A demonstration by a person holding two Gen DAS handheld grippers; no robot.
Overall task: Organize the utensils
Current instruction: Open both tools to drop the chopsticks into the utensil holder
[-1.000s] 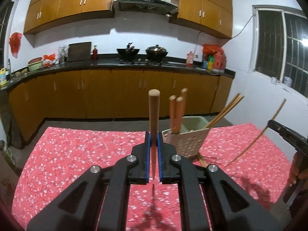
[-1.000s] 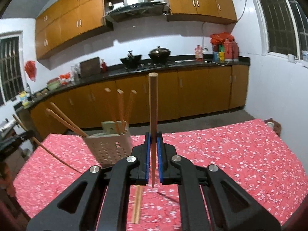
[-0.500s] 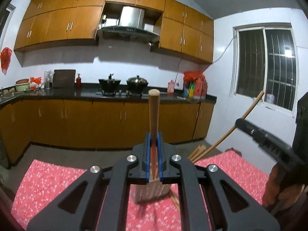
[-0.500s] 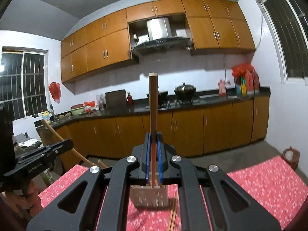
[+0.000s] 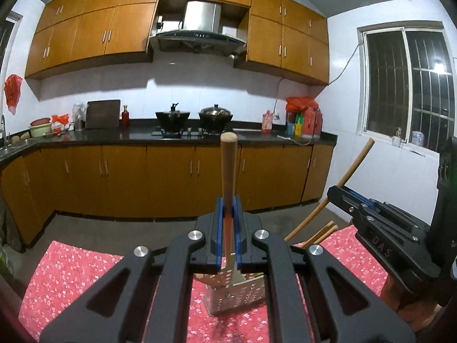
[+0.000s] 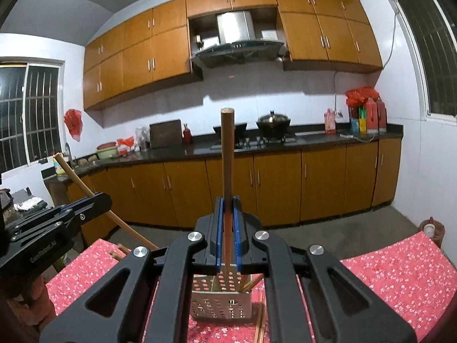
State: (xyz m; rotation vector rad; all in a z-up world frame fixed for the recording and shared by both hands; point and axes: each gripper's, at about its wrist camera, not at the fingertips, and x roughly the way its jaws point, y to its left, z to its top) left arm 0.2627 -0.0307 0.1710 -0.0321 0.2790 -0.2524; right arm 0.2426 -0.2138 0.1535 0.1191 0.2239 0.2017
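The left gripper (image 5: 228, 230) is clamped on an upright wooden stick (image 5: 228, 168), its blue pads pressed to either side, and the right gripper (image 6: 227, 230) grips a second wooden stick (image 6: 227, 154) the same way. Below both sits the perforated utensil holder (image 5: 235, 294) on the red floral tablecloth (image 5: 71, 271). The left view looks past the holder's rim onto its solid-looking side and shows loose chopsticks (image 5: 320, 233) leaning out to the right; the right view shows the holder's punched inner wall, chopstick tips inside it, and more chopsticks lying on the cloth beside its right edge. Each view catches the other gripper at its margin with its stick angled up. A second ago both cameras looked down on the table with the holder well ahead; now they are level with the cabinets (image 6: 285, 183) and the holder lies directly under the fingers. The cloth's far edge is close behind the holder, with open floor beyond.
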